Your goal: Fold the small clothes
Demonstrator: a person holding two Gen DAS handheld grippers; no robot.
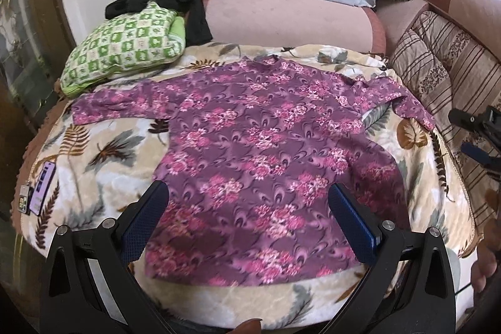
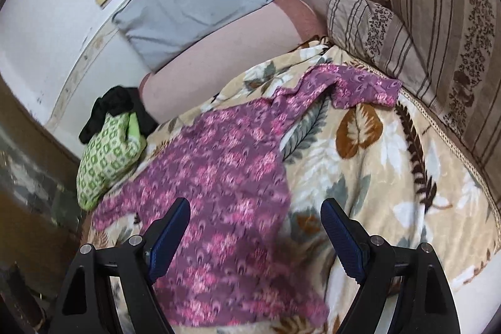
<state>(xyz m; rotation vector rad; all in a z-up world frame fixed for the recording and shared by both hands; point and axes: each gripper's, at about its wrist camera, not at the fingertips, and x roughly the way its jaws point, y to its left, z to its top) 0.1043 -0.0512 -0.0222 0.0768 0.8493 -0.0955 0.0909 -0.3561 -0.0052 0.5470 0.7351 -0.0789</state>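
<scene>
A: Where was the shirt (image 1: 260, 146)?
B: Spread flat on the leaf-print blanket (image 1: 94, 177), sleeves out, near a green pillow (image 1: 125, 49).
A: And the grippers?
B: The left gripper (image 1: 249, 193) and right gripper (image 2: 255, 208) both hovered above it, jaws wide, grasping nothing.

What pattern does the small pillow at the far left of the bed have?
The small checked pillow has green and cream squares with little motifs, clearest in the left wrist view.
</scene>
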